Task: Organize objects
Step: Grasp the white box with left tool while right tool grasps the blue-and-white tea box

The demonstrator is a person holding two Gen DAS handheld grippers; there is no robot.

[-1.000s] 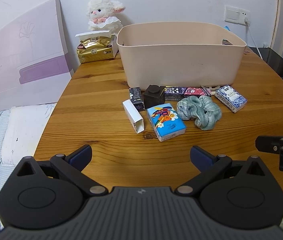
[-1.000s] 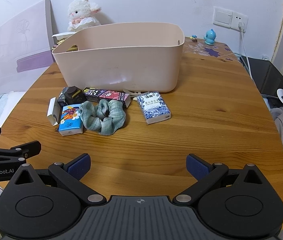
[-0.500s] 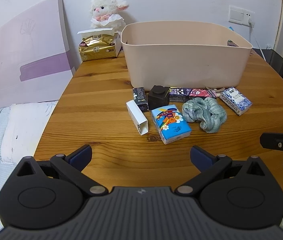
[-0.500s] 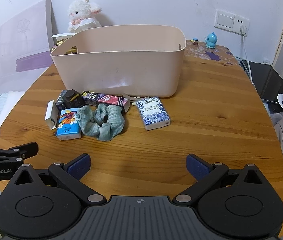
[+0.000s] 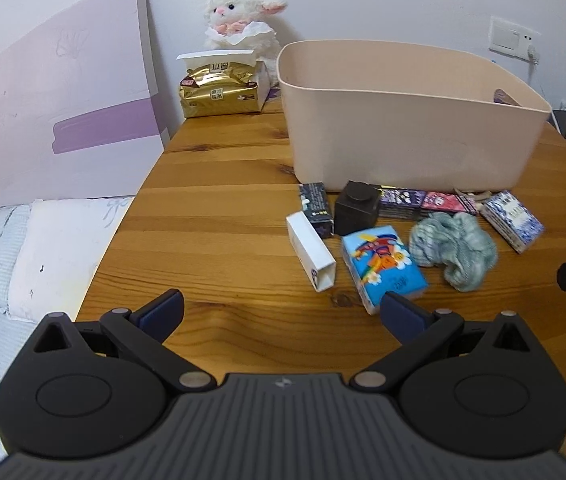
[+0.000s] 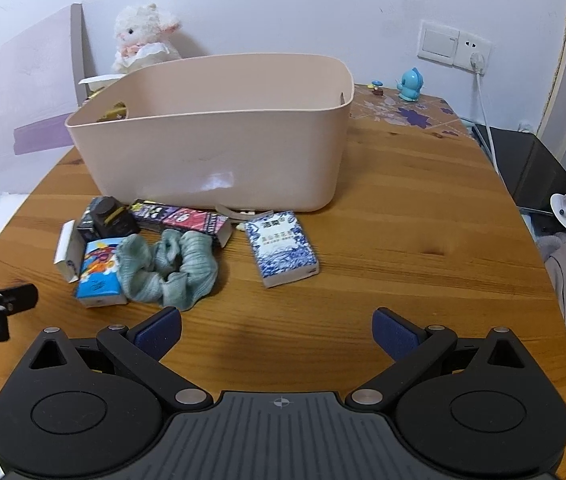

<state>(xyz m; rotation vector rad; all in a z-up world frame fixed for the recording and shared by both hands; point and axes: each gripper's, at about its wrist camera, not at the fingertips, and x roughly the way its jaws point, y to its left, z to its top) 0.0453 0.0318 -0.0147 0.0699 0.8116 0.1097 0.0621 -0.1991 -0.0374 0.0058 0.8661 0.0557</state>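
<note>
Nothing looks sorted yet: a blue cartoon tissue pack (image 5: 383, 268), green scrunchie (image 6: 169, 266), blue-and-white tissue pack (image 6: 281, 248) and small boxes lie on the wooden table (image 6: 403, 216) before the beige bin (image 6: 219, 148), while the left gripper (image 5: 281, 310) and right gripper (image 6: 277, 330) hover wide apart, holding nothing.

Black left gripper (image 5: 281, 312), blue finger pads (image 5: 401, 314), silver pivot screws, ribbed grey housing
</note>
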